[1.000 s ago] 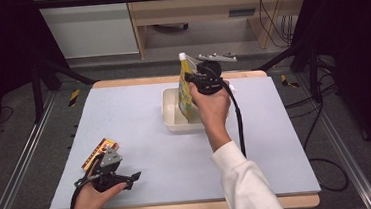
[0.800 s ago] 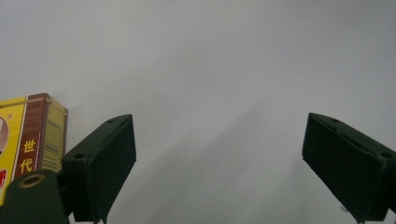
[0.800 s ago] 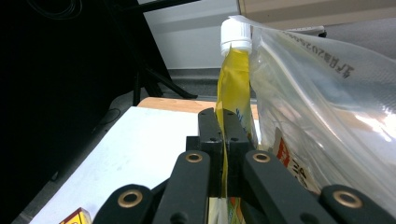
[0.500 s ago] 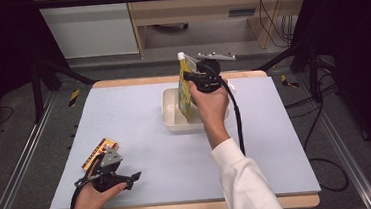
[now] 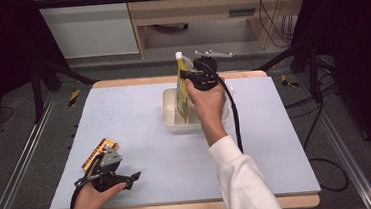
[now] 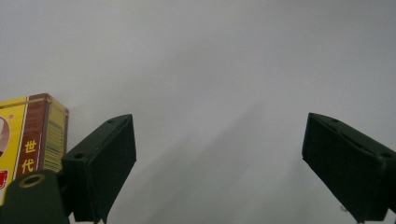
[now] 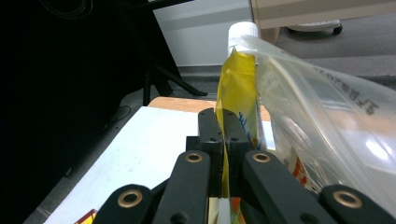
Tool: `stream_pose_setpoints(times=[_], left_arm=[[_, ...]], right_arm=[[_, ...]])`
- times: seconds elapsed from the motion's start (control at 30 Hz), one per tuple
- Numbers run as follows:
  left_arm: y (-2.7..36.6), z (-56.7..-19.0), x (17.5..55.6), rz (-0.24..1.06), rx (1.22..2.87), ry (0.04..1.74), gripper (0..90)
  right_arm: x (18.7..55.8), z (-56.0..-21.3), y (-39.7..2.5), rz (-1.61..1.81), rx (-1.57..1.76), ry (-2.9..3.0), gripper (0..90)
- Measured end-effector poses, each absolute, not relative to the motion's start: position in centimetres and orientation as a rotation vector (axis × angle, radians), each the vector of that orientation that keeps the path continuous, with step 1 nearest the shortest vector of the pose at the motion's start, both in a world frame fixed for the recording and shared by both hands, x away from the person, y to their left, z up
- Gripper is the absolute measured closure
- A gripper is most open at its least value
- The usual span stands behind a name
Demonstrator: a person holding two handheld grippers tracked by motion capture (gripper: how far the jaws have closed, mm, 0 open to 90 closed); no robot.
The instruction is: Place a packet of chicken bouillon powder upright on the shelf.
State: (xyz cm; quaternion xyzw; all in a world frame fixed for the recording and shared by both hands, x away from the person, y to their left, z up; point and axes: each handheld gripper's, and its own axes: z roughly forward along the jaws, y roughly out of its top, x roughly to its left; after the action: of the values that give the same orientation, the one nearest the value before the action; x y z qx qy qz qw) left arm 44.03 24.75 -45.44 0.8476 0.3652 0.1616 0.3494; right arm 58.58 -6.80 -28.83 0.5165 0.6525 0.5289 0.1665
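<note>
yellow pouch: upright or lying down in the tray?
Upright. The yellow spouted pouch hangs vertically, white cap on top, its lower end inside the white tray, pinched by the right hand-held gripper.

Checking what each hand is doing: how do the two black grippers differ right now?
The left black gripper rests low on the grey table, jaws wide apart, empty; the right black gripper is raised over the white tray, jaws shut on the yellow spouted pouch. Both are hand-held.

Right tongs (image 5: 187,75) are raised at arm's length, jaws pinched together; left tongs (image 5: 129,178) rest low, jaws spread.
</note>
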Motion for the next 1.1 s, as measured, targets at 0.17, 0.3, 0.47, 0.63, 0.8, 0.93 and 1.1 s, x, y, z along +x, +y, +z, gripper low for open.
stream_pose_setpoints(times=[0.17, 0.3, 0.47, 0.63, 0.8, 0.93, 1.1], left_arm=[[24.7, -45.5, 44.0, 0.420, 2.200, 0.943, 9.5], [24.8, -45.5, 44.0, 0.418, 2.201, 0.944, 9.6], [24.7, -45.5, 44.1, 0.420, 2.202, 0.944, 9.5], [24.7, -45.5, 44.0, 0.419, 2.202, 0.944, 9.6], [24.8, -45.5, 44.1, 0.422, 2.202, 0.945, 9.6], [24.6, -45.6, 44.0, 0.421, 2.208, 0.940, 9.6], [24.6, -45.6, 44.0, 0.419, 2.213, 0.938, 9.6]], right_arm=[[58.9, -29.1, -6.7, 1.487, 1.471, 1.862, 90.0], [59.3, -29.2, -7.0, 1.502, 1.486, 1.841, 90.0], [59.3, -29.2, -6.9, 1.490, 1.479, 1.832, 90.0], [59.4, -29.5, -6.9, 1.481, 1.477, 1.844, 90.0], [59.5, -29.9, -6.8, 1.467, 1.462, 1.837, 90.0], [59.4, -30.1, -6.7, 1.444, 1.437, 1.830, 90.0], [59.1, -30.5, -6.4, 1.415, 1.384, 1.831, 90.0]])
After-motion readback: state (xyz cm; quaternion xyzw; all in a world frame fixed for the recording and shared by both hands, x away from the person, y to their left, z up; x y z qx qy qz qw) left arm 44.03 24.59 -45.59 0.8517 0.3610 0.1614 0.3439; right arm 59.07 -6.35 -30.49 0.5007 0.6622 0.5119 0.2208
